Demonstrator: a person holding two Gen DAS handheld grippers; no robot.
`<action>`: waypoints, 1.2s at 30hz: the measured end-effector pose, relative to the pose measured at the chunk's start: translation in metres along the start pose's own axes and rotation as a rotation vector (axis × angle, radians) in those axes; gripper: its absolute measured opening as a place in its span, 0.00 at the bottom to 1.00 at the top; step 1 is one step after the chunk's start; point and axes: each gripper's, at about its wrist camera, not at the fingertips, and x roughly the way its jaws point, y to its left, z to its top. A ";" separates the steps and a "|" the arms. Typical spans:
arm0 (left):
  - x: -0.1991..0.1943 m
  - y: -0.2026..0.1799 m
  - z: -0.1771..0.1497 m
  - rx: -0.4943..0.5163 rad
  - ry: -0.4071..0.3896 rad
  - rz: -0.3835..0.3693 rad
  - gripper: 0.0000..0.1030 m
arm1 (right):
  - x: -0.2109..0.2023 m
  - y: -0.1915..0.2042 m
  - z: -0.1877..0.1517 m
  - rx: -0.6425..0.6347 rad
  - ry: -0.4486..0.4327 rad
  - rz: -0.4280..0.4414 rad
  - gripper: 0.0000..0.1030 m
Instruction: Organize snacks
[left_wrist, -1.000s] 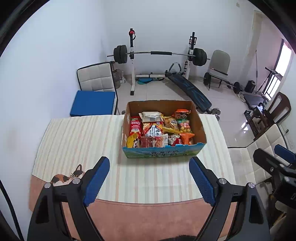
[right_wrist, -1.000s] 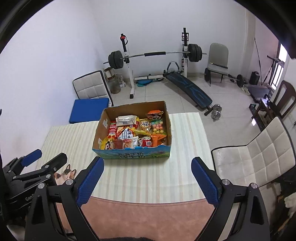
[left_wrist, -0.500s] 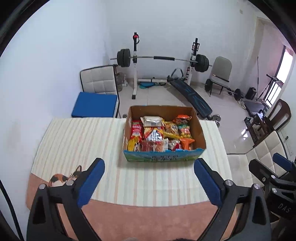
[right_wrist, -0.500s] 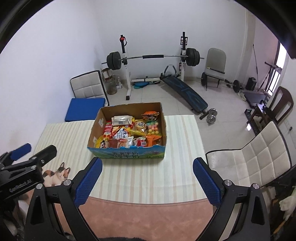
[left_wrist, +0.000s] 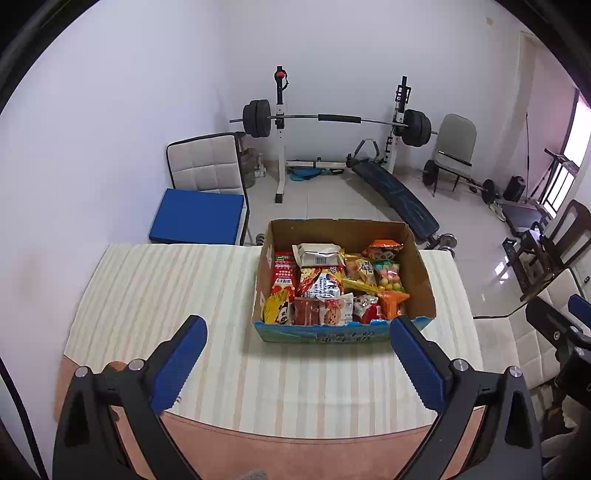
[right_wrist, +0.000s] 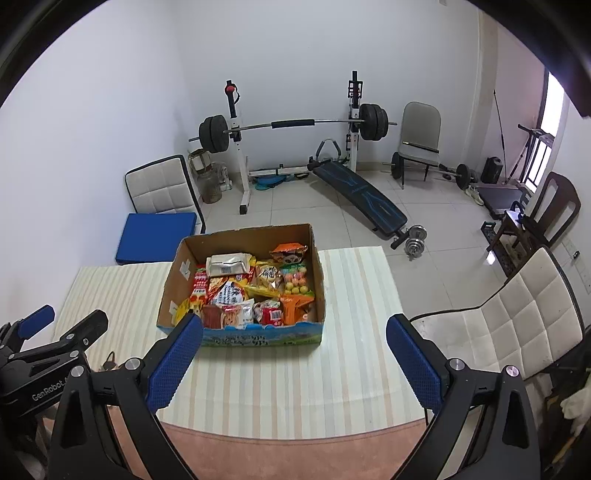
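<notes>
vs a second ago: both cams have closed in a bit, the open brown cardboard box with a blue printed front panel (left_wrist: 343, 332) (right_wrist: 258, 338) sits larger and nearer the fingers in each view, box itself hasn't shifted on the table; the cat print at the near-left table edge that was clear of the left finger before is now mostly hidden behind it. Left gripper (left_wrist: 297, 352) spread wide, blue pads apart, nothing between them, hovering short of the box front; right gripper (right_wrist: 293, 354) same, spread wide and empty, its left pad overlapping the box's near-left corner in frame, contact can't be confirmed. Each gripper shows at the edge of the other's view. Box is packed with assorted colourful snack packets (left_wrist: 332, 284) (right_wrist: 251, 291): red, orange, yellow pouches, a silver-white pack at the back, a clear bag of round coloured candies on the right side. Surface: table with a cream and beige striped cloth (left_wrist: 166, 288) (right_wrist: 354, 295), pinkish-brown edge nearest the cams, box standing right of centre in the left view. Room: white walls, pale tiled floor, a barbell on a white rack (left_wrist: 336, 120) (right_wrist: 291, 125) at the back wall, a dark incline bench (left_wrist: 391, 192) below it, a white padded chair with a blue cushion (left_wrist: 199, 216) behind the table on the left, a white quilted chair (right_wrist: 506, 325) on the right
</notes>
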 end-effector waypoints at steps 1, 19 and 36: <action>0.003 0.000 0.002 0.000 -0.003 0.007 0.98 | 0.003 0.000 0.001 -0.001 0.000 -0.003 0.99; 0.028 -0.008 0.005 0.020 0.045 0.025 0.98 | 0.038 -0.005 0.001 -0.010 0.031 -0.030 0.99; 0.033 -0.013 0.005 0.043 0.048 0.014 0.98 | 0.049 -0.011 -0.005 -0.005 0.064 -0.035 0.99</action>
